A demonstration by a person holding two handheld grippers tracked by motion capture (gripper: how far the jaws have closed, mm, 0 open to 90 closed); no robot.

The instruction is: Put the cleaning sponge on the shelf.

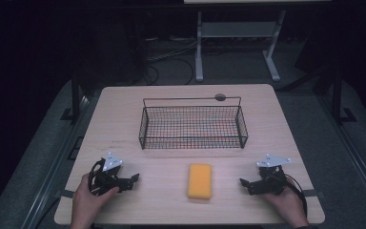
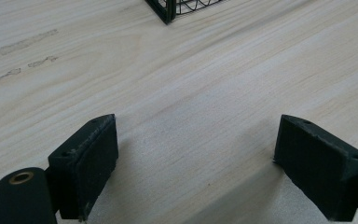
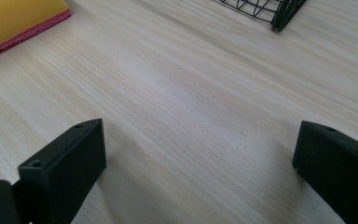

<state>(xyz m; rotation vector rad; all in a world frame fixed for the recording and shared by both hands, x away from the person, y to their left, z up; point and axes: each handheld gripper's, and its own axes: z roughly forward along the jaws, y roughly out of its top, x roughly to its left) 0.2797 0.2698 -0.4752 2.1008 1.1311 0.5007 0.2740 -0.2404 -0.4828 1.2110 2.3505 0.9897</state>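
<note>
High view: sponge [image 1: 199, 181] lies lengthwise toward basket [image 1: 193, 125]; both grippers' fingers released.

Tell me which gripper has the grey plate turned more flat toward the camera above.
The right gripper. Its plate lies broad and nearly level in the high view, while the plate on the left gripper is tilted and looks narrower. Both sit beside the sponge.

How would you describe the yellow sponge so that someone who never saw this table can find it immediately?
Start at the light wooden table and find the black wire basket near its middle. Just in front of the basket, toward the person, the sponge lies flat between the left gripper and the right gripper. It is the one bright yellow block, with a pink underside.
</note>
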